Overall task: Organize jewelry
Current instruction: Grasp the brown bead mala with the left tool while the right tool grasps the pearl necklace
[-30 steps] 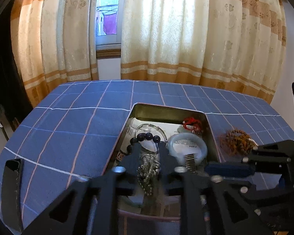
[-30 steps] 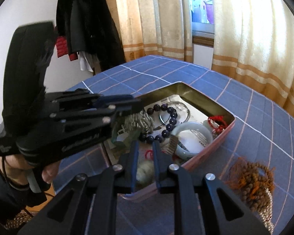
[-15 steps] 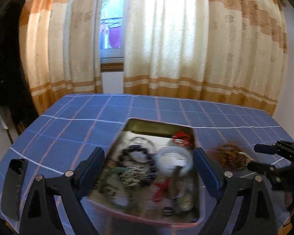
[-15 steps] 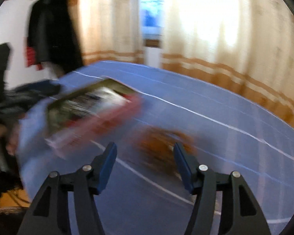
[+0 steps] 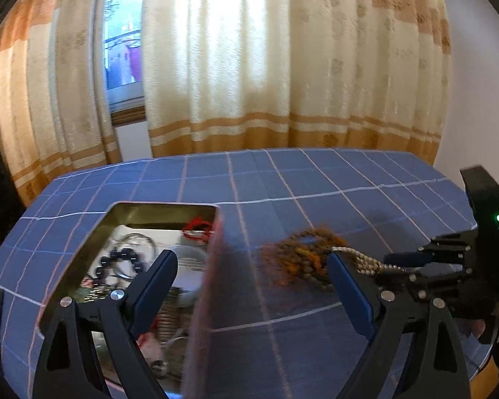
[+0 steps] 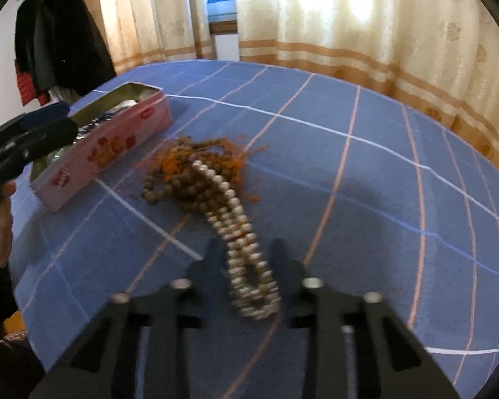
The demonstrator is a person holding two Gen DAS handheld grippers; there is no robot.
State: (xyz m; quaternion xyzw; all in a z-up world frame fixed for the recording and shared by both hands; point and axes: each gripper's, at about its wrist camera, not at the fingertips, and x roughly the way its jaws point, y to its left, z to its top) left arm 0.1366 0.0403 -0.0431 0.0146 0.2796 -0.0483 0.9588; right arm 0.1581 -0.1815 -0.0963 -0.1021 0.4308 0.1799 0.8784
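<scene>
A pink tin box (image 6: pixel 109 146) holds several pieces of jewelry: a dark bead bracelet (image 5: pixel 118 261), a red cord (image 5: pixel 198 227), a pale bangle. It also shows in the left wrist view (image 5: pixel 203 286). A brown bead string with orange tassels (image 6: pixel 186 173) and a silvery bead string (image 6: pixel 239 232) lie on the blue checked cloth (image 6: pixel 366 183) beside the tin. My right gripper (image 6: pixel 246 256) is open, its fingers either side of the silvery string's near end. My left gripper (image 5: pixel 249 276) is wide open and empty above the tin's right wall.
Curtains (image 5: pixel 282 66) and a window (image 5: pixel 123 53) stand behind the table. Dark coats (image 6: pixel 56 40) hang at the left in the right wrist view. The table's round edge (image 6: pixel 482 153) curves close on the right.
My left gripper opened, let the silver chain go into the tin and swung right. My right gripper opened, swung from the tin to the bead strings and narrowed around the silvery one.
</scene>
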